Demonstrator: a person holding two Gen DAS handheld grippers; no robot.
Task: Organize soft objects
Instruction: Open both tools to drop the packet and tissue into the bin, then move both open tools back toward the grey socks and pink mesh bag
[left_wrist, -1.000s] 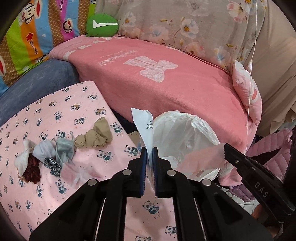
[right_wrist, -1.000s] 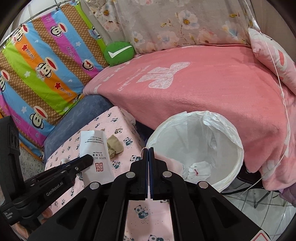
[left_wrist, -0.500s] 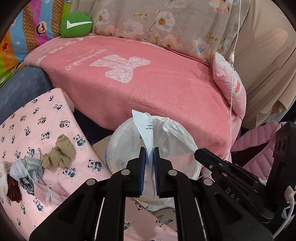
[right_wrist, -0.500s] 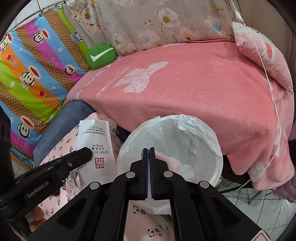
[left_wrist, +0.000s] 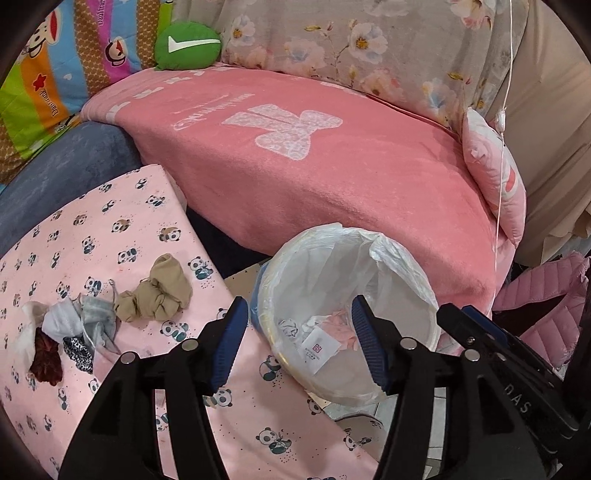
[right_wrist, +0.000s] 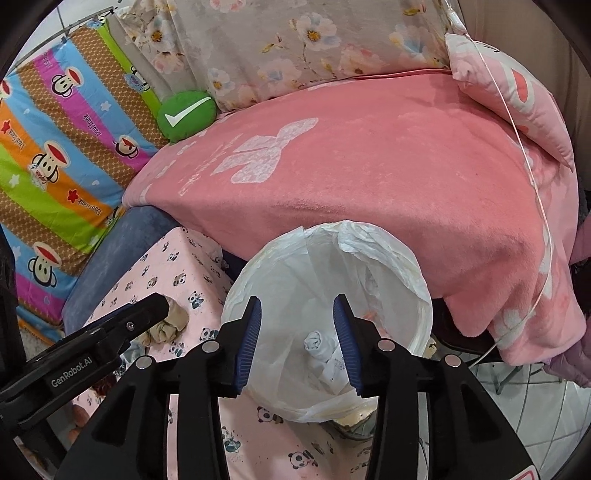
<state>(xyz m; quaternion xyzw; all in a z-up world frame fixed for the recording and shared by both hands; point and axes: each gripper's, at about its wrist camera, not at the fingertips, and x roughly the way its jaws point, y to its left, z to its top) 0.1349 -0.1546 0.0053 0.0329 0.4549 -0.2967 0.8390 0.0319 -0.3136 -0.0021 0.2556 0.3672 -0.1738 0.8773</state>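
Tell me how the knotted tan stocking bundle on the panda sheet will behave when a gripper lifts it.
The tan stocking bundle looks thin and crumpled, so it is probably light and floppy. Its knotted folds suggest it may lift as one clump, with loose ends dangling. Lying flat on the panda sheet, it seems unlikely to roll.

Round bin lined with a white plastic bag (left_wrist: 402, 266) just right of the pink panda-print sheet (left_wrist: 110, 229), before the pink fleece blanket (left_wrist: 332, 177). White paper packet (left_wrist: 320, 346) and crumpled pink wrapper (left_wrist: 341, 325) inside the bin. Heap of small balled garments (left_wrist: 103, 317) on the sheet, left of the bin. Green round cushion (left_wrist: 187, 45) behind, beyond the blanket.
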